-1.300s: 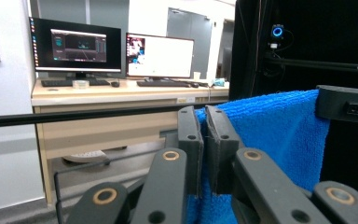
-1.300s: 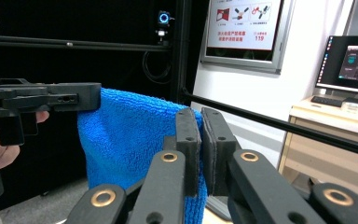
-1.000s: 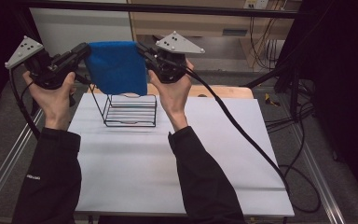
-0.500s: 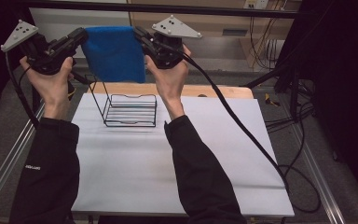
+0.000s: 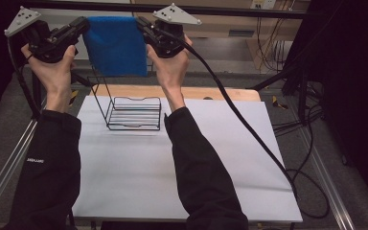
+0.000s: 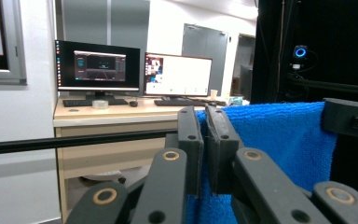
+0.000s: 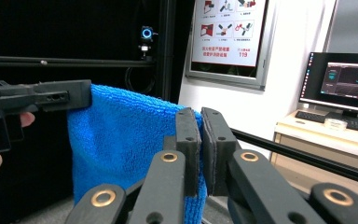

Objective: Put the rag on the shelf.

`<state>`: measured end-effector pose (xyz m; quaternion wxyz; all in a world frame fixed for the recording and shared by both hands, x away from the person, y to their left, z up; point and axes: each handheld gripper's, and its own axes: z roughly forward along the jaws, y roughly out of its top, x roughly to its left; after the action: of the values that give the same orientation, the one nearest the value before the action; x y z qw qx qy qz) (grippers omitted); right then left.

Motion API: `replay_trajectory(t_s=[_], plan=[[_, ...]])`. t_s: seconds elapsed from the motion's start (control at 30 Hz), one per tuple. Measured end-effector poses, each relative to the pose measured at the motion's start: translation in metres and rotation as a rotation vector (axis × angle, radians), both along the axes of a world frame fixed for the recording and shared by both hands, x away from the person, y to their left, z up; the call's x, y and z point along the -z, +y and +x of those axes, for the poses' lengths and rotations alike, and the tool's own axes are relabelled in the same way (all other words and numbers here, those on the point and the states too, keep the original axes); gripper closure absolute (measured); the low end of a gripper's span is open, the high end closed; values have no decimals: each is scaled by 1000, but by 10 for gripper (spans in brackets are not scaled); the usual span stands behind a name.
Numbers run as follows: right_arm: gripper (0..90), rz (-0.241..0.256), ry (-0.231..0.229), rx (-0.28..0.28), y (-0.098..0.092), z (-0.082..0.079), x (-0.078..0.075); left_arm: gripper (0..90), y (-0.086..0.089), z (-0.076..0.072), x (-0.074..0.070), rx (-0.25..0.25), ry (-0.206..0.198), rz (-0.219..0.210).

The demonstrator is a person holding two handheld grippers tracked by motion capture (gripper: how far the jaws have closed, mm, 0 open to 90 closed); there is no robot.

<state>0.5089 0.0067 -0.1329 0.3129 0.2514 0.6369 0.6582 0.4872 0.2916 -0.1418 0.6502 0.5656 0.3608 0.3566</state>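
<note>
White table sheet [image 5: 172, 177] nearest, black wire rack [image 5: 133, 111] standing on its far part, wooden board [image 5: 220, 93] behind. Beyond: desk with two monitors [image 6: 135, 70] and a wall poster [image 7: 230, 35]. The rack's left upright is partly hidden behind the cloth; its shape there is probably a tall back frame. Blue towel [image 5: 116, 45] hangs flat, fuzzy, raised above the rack, stretched between left gripper [image 5: 82, 26] and right gripper [image 5: 141, 25], each clamped on a top corner.
</note>
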Motion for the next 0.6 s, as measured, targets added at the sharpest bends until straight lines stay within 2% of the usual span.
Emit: replay_trajectory(t_s=[0.17,0.4,0.6], plan=[[867,-13,-1,2,5,10,-1,857,4,10,0,-16,13,-2],[867,-19,26,4,9,25,3,856,5,26,6,-18,25,-15],[867,-29,43,12,9,36,8,856,4,35,12,-31,36,1]])
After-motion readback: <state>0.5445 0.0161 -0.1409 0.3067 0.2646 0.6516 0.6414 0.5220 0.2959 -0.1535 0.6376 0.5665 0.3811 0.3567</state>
